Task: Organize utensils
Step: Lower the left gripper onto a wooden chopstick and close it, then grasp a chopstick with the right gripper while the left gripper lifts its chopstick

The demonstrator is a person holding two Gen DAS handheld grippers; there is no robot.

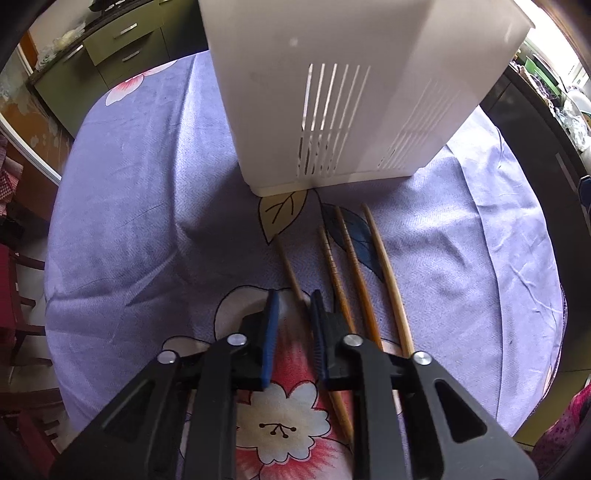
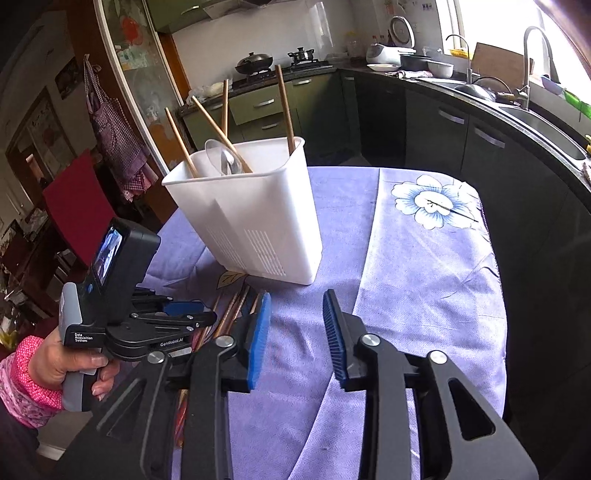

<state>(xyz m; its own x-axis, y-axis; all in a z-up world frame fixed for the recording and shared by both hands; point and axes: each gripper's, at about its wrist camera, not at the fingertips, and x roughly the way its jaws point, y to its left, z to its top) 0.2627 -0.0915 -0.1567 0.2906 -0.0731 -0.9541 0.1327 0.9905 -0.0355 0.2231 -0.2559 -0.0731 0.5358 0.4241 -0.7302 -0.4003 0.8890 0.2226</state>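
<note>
Left gripper (image 1: 291, 299) fingers nearly together around one chopstick (image 1: 291, 275) on the worktop (image 1: 147, 229); grip unclear. Right gripper (image 2: 295, 306) fingers apart, empty. Other chopsticks (image 1: 369, 280) lie beside it, before white holder (image 2: 255, 221) mid-worktop.

This is a home kitchen; a gas stove (image 2: 284, 68) at the back carries a dark wok (image 2: 254, 62) and a kettle (image 2: 301, 55); green cabinets (image 2: 258, 107) with metal handles run under the dark countertop (image 2: 461, 83); a rice cooker (image 2: 400, 31) stands further along it beside bowls (image 2: 439, 68); a steel sink (image 2: 546, 125) with a curved faucet (image 2: 535, 55) sits under a bright window; a checked apron (image 2: 114, 133) hangs by a glass door on the left; the table (image 2: 424, 277) in the middle wears a lilac flowered cloth, a domestic touch.
</note>
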